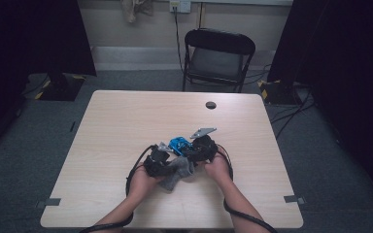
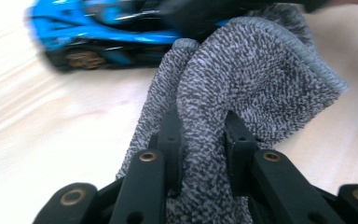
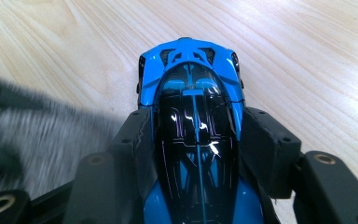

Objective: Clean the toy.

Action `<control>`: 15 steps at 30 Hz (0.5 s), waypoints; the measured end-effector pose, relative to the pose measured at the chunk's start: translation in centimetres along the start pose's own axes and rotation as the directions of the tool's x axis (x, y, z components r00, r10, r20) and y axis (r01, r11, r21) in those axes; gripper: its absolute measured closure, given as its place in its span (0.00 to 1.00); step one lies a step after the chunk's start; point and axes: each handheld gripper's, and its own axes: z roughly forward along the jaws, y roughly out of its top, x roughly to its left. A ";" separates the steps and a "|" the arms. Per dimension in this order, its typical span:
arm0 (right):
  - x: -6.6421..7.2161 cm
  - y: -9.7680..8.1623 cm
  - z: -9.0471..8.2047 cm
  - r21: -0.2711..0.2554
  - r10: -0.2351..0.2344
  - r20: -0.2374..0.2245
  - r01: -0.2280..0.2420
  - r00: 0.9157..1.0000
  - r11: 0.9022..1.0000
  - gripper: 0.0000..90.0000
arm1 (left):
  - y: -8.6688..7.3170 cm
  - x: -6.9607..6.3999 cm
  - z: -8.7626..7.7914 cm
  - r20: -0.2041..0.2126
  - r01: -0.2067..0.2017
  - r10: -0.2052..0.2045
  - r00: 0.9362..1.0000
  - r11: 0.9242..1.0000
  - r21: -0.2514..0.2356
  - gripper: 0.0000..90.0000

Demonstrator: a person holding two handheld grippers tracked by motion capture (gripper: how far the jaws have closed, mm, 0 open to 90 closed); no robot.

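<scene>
A blue toy car (image 3: 191,107) with a black canopy sits on the table, and my right gripper (image 3: 193,140) is shut on it, one jaw pressing each side. In the high view the toy car (image 1: 178,143) lies just left of the right gripper (image 1: 200,148). My left gripper (image 2: 204,135) is shut on a bunched grey knitted cloth (image 2: 247,79), which drapes forward toward the car's side (image 2: 102,35). From above, the cloth (image 1: 176,172) hangs between both hands, with the left gripper (image 1: 158,161) at its left.
The light wooden table (image 1: 126,121) has a round cable hole (image 1: 211,105) near its far edge. A black folding chair (image 1: 217,58) stands behind the table. Dark curtains flank both sides, and cables trail on the floor at the right.
</scene>
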 end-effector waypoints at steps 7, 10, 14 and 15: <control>0.0 0.0 0.0 0.001 -0.003 0.001 0.003 1.000 1.000 0.50 | 0.0 2.1 -0.4 -0.044 0.050 -0.050 0.998 0.999 -0.014 0.81; 0.0 -0.1 0.0 -0.004 -0.002 -0.001 0.002 1.000 1.000 0.50 | 0.1 3.0 -0.6 -0.061 0.067 -0.068 0.996 0.998 -0.010 0.81; 0.0 -0.1 0.0 -0.004 -0.002 -0.001 0.002 1.000 1.000 0.50 | -0.1 4.6 -0.9 -0.096 0.110 -0.112 0.989 0.993 -0.032 0.82; 0.0 -0.1 0.0 -0.004 -0.003 -0.001 0.003 1.000 1.000 0.50 | -0.1 4.8 -1.0 -0.097 0.118 -0.120 0.988 0.993 -0.033 0.82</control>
